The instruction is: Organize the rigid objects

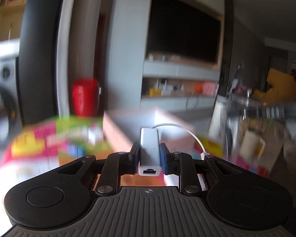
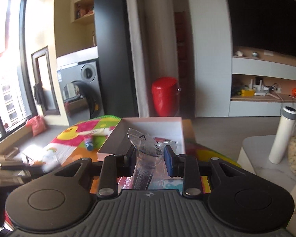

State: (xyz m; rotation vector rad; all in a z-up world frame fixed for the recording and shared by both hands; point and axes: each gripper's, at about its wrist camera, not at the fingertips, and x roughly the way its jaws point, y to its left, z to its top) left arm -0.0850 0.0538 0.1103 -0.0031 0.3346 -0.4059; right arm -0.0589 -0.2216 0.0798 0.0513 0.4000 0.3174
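One white network adapter (image 1: 149, 148) with its cable sits pinched in the left claw (image 1: 149, 154), above one pink box (image 1: 128, 126). One clear plastic packet (image 2: 146, 150) is pinched in the right claw (image 2: 149, 156), before the same box (image 2: 148, 130).

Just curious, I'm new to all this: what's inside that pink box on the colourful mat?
The pink box holds a few small items near its right wall, one reddish, too small to identify. The clear plastic packet in the right gripper hides the front of its white interior.
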